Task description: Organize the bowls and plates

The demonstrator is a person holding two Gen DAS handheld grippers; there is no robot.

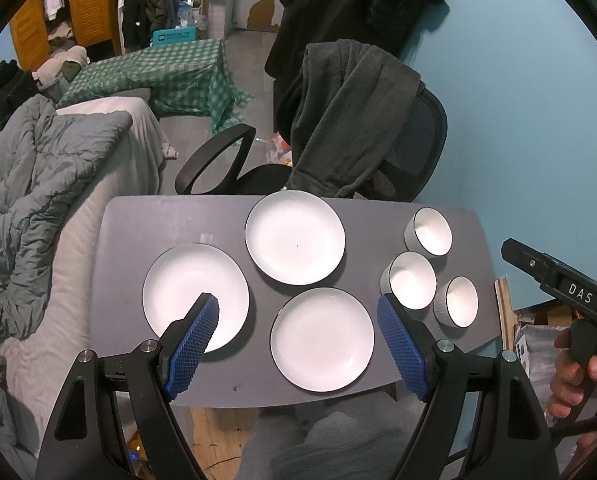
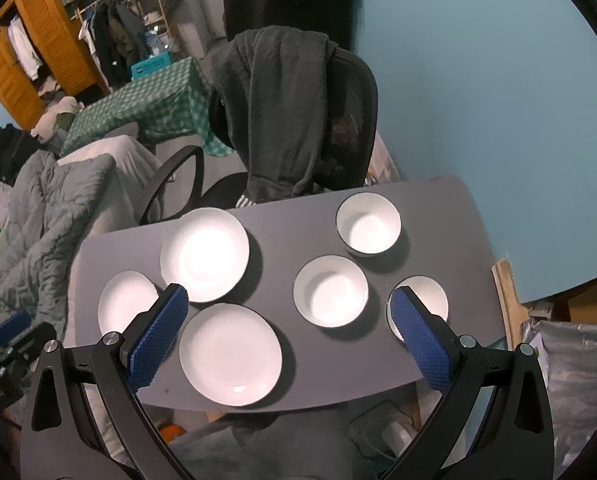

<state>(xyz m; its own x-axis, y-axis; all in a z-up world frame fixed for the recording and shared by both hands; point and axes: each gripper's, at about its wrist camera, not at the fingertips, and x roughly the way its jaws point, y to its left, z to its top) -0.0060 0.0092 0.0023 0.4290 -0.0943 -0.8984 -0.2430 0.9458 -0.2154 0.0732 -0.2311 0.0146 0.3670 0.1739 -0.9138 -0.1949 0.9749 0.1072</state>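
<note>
A grey surface fills the lower middle of both views, carrying three white plates and three white bowls, none stacked.

In the left wrist view, the left gripper hangs above the surface with its blue-padded fingers spread wide, holding nothing. Between them, low in the frame, lies the near plate. The left plate sits at centre left, partly behind the left finger, and the far plate lies above centre, by the far edge. The plates lie close together but apart. At right of centre the bowls form a small cluster: the far bowl, the middle bowl and the near bowl, the last two just beside each other (whether their rims touch I cannot tell). At the right edge a hand grips the black handle of the other tool.

In the right wrist view, the right gripper is likewise wide open and empty above the surface. Its right finger covers part of the near bowl at lower right; the middle bowl sits in the centre between the fingers. A black office chair, draped with a dark garment, stands behind the surface, before a blue wall.
</note>
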